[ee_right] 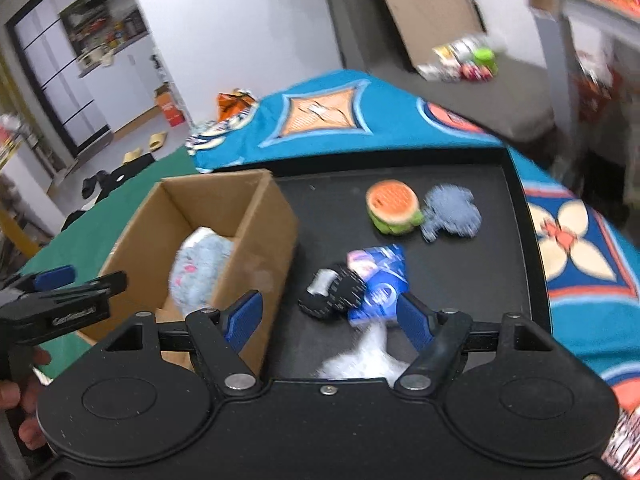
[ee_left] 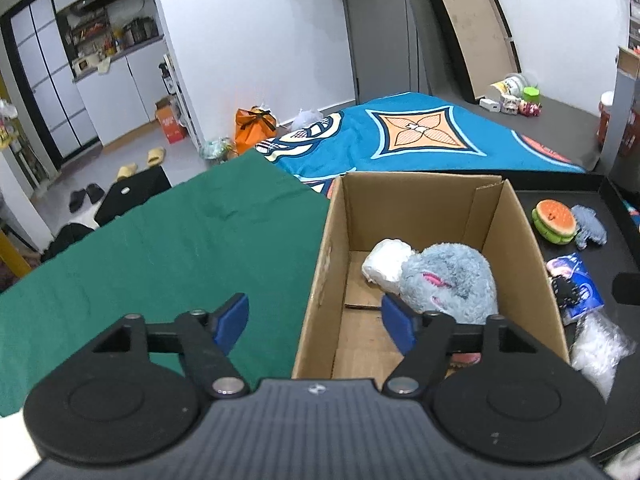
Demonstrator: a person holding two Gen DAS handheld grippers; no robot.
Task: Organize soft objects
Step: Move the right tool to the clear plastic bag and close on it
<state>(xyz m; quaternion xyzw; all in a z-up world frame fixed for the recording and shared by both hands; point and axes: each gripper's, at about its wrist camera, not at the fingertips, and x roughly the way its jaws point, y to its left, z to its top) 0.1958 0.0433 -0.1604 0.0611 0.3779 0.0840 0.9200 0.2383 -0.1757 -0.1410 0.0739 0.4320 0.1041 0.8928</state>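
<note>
Task is partly complete: the grey plush point(ee_left: 450, 280) and white bundle point(ee_left: 386, 266) lie in the cardboard box point(ee_left: 320, 280) ahead of the left gripper point(ee_left: 314, 322), while burger toy point(ee_right: 394, 208), blue-grey cloth point(ee_right: 452, 214), black item point(ee_right: 336, 292) and white wad point(ee_right: 360, 360) remain on the black tray point(ee_right: 480, 300) before the right gripper point(ee_right: 328, 318), both jaws spread and empty.

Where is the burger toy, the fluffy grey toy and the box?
burger toy point(ee_left: 554, 221), left wrist view, on its orange top.
fluffy grey toy point(ee_left: 452, 278), left wrist view, on its furry middle.
box point(ee_left: 320, 280), left wrist view, on its left wall.
</note>
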